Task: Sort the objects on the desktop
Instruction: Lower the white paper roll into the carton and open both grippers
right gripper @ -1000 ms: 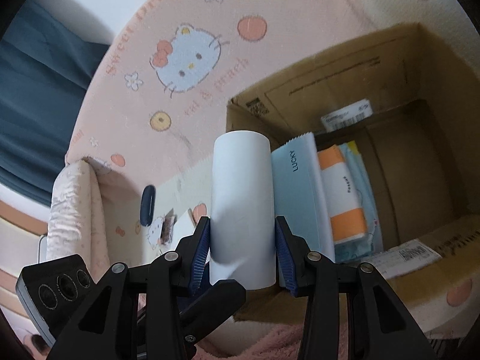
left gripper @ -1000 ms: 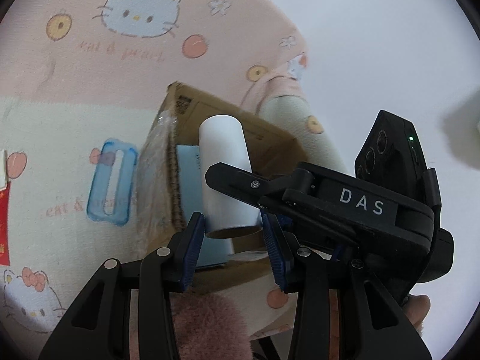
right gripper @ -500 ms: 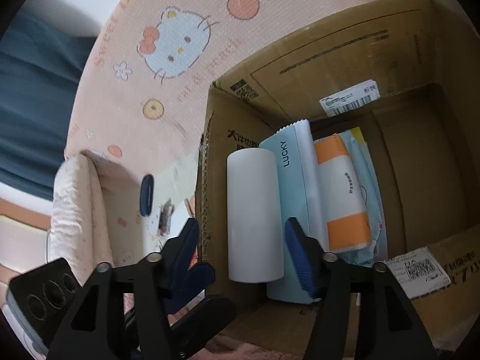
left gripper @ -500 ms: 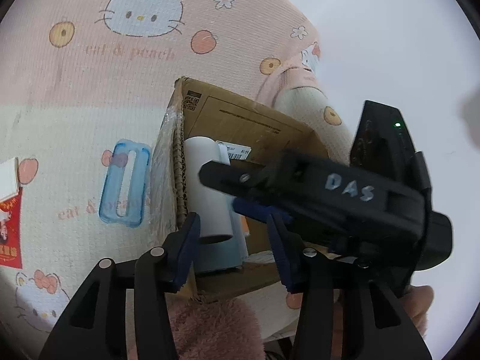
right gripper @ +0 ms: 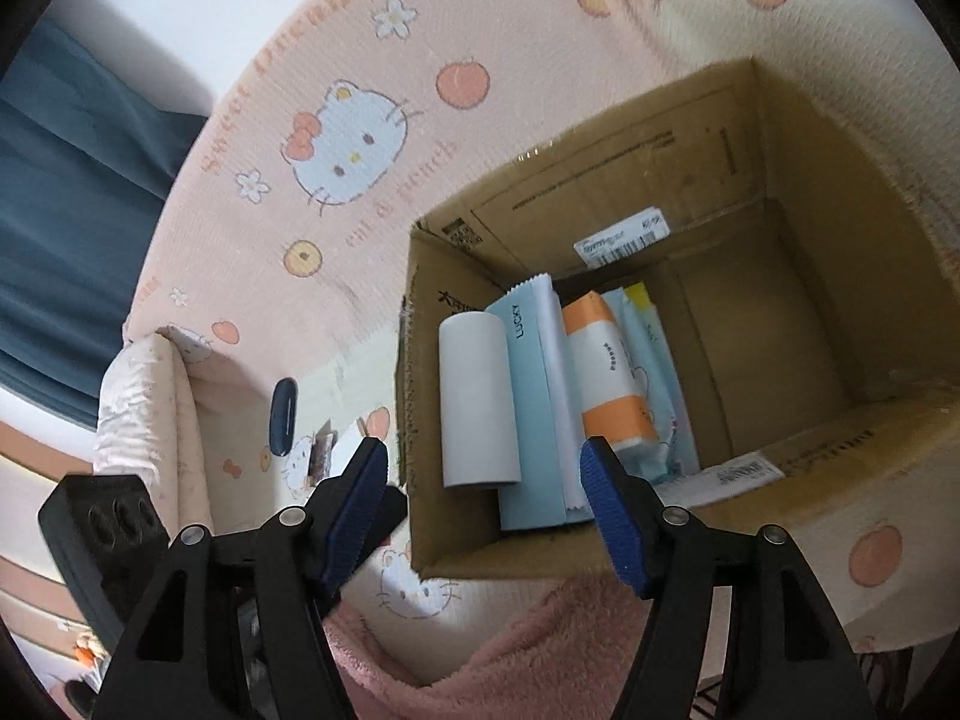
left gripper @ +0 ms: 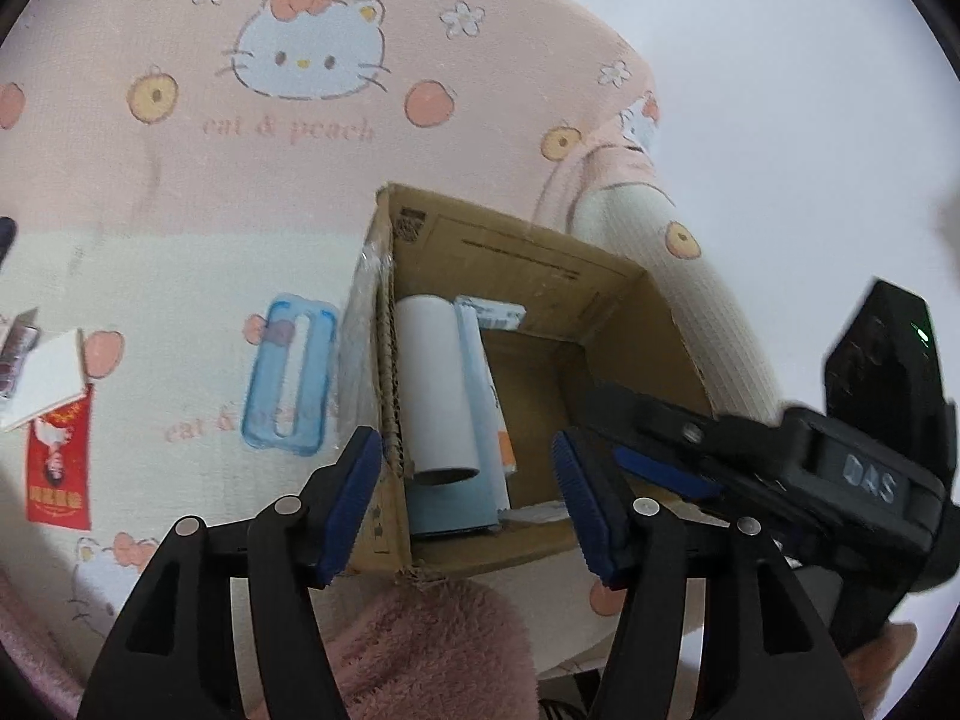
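From the left wrist, the white roll [left gripper: 437,387] lies in the cardboard box [left gripper: 543,258], against its left wall, beyond the left gripper [left gripper: 468,507], whose jaws are opening, wide apart, touching nothing. From the right wrist, the roll sits beside a blue LUCKY packet [right gripper: 531,414]; the right gripper [right gripper: 483,510] hangs above, jaws apart and empty
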Motion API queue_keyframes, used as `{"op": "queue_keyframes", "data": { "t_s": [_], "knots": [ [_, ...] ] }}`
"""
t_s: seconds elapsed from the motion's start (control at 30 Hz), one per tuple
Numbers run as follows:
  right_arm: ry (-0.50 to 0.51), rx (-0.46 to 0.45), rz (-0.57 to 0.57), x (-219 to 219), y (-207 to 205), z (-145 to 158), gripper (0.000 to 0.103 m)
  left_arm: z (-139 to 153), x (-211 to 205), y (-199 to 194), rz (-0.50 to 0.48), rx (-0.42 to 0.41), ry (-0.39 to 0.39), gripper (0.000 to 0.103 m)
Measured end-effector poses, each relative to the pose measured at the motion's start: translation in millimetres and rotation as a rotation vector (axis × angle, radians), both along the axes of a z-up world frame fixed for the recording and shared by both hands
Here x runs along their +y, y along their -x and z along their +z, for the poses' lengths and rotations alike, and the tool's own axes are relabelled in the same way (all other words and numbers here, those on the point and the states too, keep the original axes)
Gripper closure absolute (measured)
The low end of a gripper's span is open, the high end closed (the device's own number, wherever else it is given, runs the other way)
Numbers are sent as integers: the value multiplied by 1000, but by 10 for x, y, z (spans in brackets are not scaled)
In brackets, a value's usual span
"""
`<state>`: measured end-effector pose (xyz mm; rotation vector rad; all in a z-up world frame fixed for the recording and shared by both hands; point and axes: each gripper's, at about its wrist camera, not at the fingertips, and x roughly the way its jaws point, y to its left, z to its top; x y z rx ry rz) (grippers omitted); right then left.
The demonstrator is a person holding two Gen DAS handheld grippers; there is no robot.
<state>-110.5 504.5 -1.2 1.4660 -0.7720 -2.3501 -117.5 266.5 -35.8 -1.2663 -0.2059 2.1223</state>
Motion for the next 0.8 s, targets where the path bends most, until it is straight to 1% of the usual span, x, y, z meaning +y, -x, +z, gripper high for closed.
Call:
{"op": "queue_keyframes", "data": {
  "t_s": [0.07, 0.1, 0.2, 0.3, 0.37, 0.43, 0.57, 0.73, 0.8],
  "knots": [
    [-1, 15, 2, 59, -50, 88, 38, 88, 61, -13, -3, 17, 40, 39],
    [-5, 22, 2, 84, -72, 131, 38, 135, 103, -41, -20, 32, 54, 39],
    [-24, 40, 0, 171, -151, 250, 38, 269, 241, -146, -66, 92, 84, 39],
    [-39, 58, -12, 268, -236, 342, 37, 354, 345, -259, -73, 140, 106, 38],
    [-46, 69, -21, 328, -304, 383, 37, 357, 393, -314, -84, 140, 110, 34],
    [-47, 73, -31, 378, -360, 406, 37, 354, 426, -362, -91, 139, 107, 34],
    [-40, 78, -51, 465, -452, 427, 37, 352, 449, -436, -97, 148, 100, 34],
    [-37, 80, -52, 479, -472, 433, 37, 365, 454, -499, -101, 188, 128, 34],
    [-36, 80, -48, 465, -478, 427, 37, 375, 442, -492, -106, 176, 124, 33]
  ]
}}
